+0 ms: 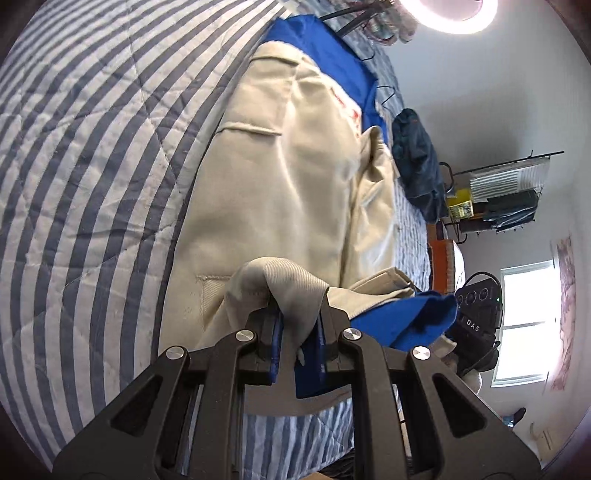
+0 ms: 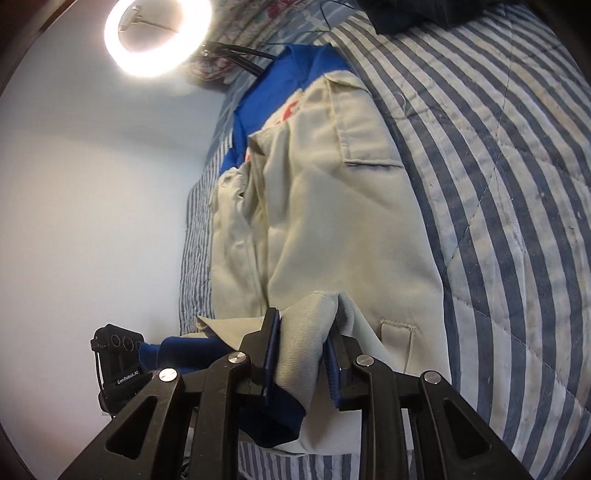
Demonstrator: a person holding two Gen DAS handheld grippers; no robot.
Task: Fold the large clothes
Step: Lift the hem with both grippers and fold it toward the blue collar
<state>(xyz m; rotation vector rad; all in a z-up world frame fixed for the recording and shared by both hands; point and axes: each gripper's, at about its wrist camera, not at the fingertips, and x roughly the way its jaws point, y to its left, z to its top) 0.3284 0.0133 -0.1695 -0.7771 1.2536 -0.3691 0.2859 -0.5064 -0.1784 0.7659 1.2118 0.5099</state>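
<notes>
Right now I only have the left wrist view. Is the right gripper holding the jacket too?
Observer: Yes. The right gripper is shut on a bunched fold of the beige jacket.
Operator: Which part has it got?
Observer: The hem, beside a lower pocket.
Operator: Anything on its outer side?
Observer: Only the striped quilt, with a dark garment at the far edge.

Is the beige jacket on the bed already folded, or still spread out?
Mostly spread: the beige jacket lies lengthwise on the striped quilt; only its near hem is lifted, pinched by left gripper and right gripper.
</notes>
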